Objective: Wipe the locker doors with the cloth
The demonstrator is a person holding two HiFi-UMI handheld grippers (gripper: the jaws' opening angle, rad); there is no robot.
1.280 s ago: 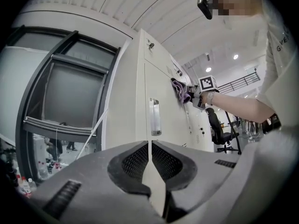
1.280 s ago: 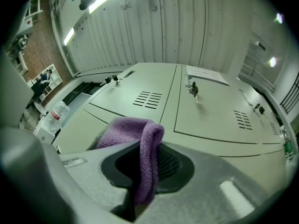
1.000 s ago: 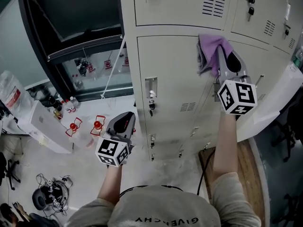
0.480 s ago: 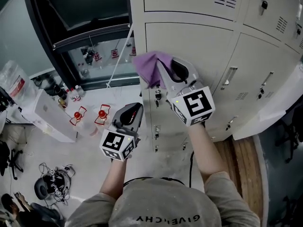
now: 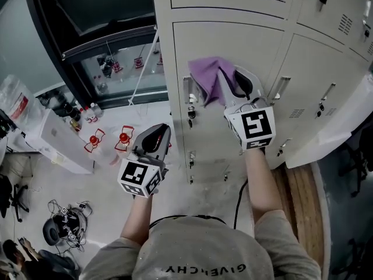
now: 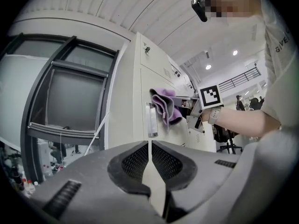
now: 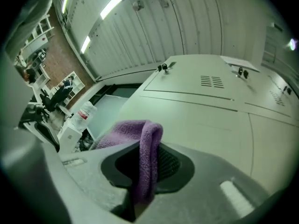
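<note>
Right gripper [image 5: 232, 89] pinched the cloth [image 5: 208, 77] at frame centre; loose folds risked snagging the door latch [image 5: 187, 95]. Left gripper [image 5: 152, 146] pressed together, empty.

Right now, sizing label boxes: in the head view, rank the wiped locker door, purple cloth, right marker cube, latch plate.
1. locker door
2. purple cloth, right marker cube: alike; cube nearer
3. latch plate

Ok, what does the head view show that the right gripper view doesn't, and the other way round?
Only the head view shows the left gripper, held low, and the latch plate on the pale locker door. Only the right gripper view shows the right gripper with its tongs shut on the purple cloth, plus ceiling lights. Both show that cloth at the door.
</note>
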